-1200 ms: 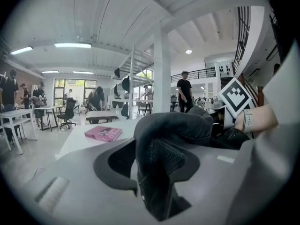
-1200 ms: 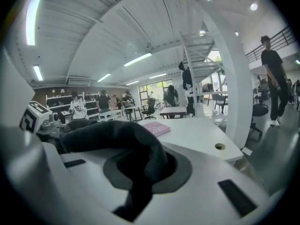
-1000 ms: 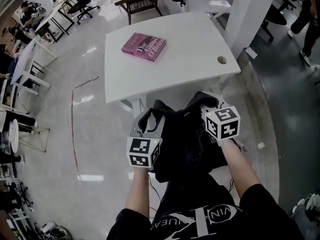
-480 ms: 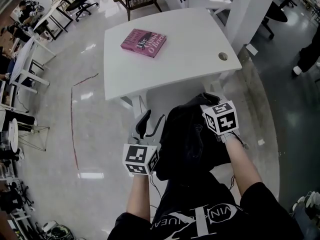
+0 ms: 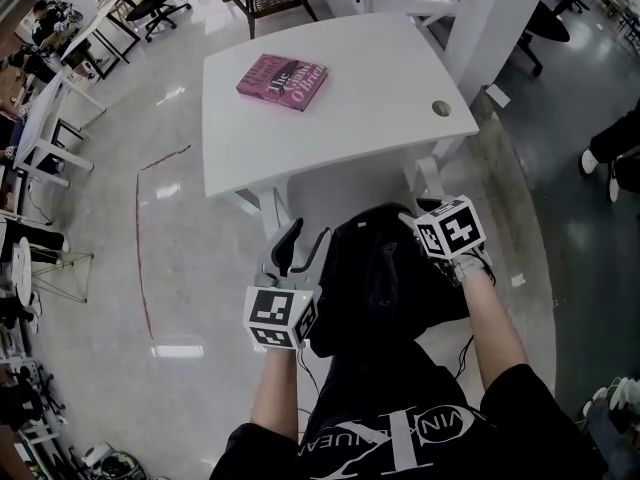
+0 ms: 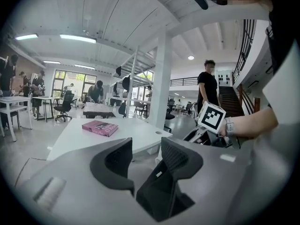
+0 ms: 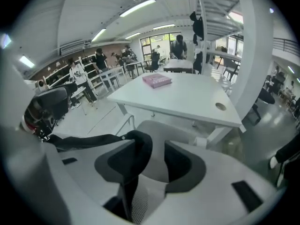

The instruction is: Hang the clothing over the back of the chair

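Note:
The black clothing lies draped over the chair back just in front of me, hiding most of the chair. My left gripper is open to its left, apart from the cloth; in the left gripper view its jaws hold nothing. My right gripper's marker cube sits at the cloth's upper right and hides the jaws. In the right gripper view the right gripper is opening. A black edge of the clothing runs up to its left jaw, and the chair's pale seat shows through the gap.
A white table stands just beyond the chair, with a pink book on its far left. A red line marks the floor at the left. A white pillar rises at the right. A person stands past the table.
The left gripper came off the black cloth and drew back to the left. The right gripper sank lower and its jaws parted. The clothing now rests on the chair back.

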Tool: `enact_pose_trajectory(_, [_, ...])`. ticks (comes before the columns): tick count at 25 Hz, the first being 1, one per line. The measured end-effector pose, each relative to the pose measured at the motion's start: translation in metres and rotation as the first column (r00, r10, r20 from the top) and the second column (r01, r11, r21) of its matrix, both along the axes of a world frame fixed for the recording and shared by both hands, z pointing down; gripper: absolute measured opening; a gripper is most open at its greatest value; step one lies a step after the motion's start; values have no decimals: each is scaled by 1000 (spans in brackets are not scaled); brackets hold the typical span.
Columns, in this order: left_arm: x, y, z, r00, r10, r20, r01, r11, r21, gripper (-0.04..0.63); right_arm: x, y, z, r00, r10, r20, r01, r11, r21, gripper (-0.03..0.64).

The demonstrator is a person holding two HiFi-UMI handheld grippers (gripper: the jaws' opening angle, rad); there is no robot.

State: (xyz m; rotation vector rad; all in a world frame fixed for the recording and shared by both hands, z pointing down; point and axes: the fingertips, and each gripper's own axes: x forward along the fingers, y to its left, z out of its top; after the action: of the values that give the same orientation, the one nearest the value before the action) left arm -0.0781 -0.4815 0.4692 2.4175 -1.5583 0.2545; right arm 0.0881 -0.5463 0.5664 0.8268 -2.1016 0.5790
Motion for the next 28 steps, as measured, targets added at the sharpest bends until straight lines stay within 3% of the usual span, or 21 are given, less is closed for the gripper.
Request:
enact_pose_trajectory(5, [2, 5, 5, 1000, -1, -2, 1, 1000, -5, 190, -4, 2, -22, 998, 11, 58, -16, 996, 85, 177])
enact_pose_trajectory(8, [3, 10, 1, 1000, 3, -5, -3, 1000, 9, 186, -6, 5, -40, 995, 25, 98, -39, 988, 153, 73])
enact_pose_trajectory(11, [1, 15, -8, 1000, -22, -23, 23, 999, 41, 73, -7, 13, -53, 989, 33, 147, -61, 980, 188, 40])
enact_pose_trajectory(15, [-2, 22, -12, 999, -37, -27, 39, 997, 64, 17, -7, 25, -71, 975, 39, 218, -94, 965, 244, 28])
enact_pose_trajectory(18, [-2, 27, -15, 999, -42, -6, 42, 996, 80, 11, -7, 34, -84, 966, 35, 255, -108, 953, 282, 21])
enact_pose_trajectory(28, [-9, 47, -35, 995, -86, -50, 92, 988, 125, 11, -3, 66, -129, 940, 19, 342, -172, 889, 424, 14])
